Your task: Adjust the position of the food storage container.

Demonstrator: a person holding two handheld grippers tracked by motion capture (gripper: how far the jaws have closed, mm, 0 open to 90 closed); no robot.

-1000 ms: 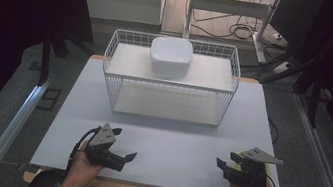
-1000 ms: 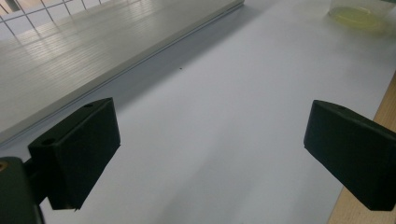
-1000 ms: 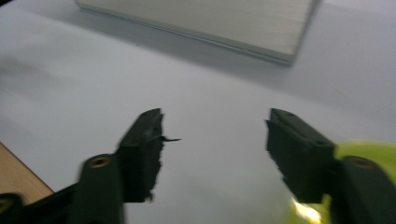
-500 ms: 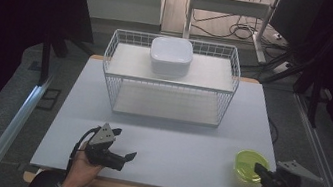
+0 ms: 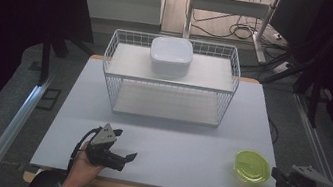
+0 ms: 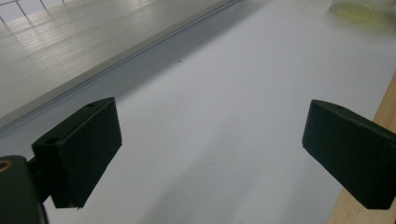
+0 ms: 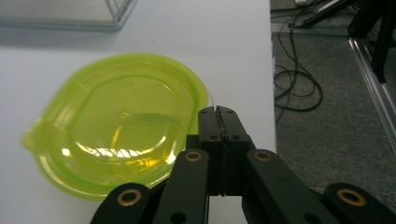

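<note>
Right claw [image 7: 218,112] clamped on translucent green plastic lid's [image 7: 116,144] rim; left claw [image 6: 210,149] apart. Lift level, avoiding slippage.

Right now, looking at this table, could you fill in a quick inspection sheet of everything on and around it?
Surface: pale white rectangular tabletop, wooden front edge.
Job's things: translucent green plastic lid flat near the right front corner.
Clutter: white wire basket at the back, white square plastic container on its shelf.
Grippers: left tongs open, holding nothing; right tongs shut at the lid's rim, a grip on it not clear.
Cables: black cable from the left tongs; loose cables on the floor.
Surroundings: grey carpet floor, metal rails, dark stands.
</note>
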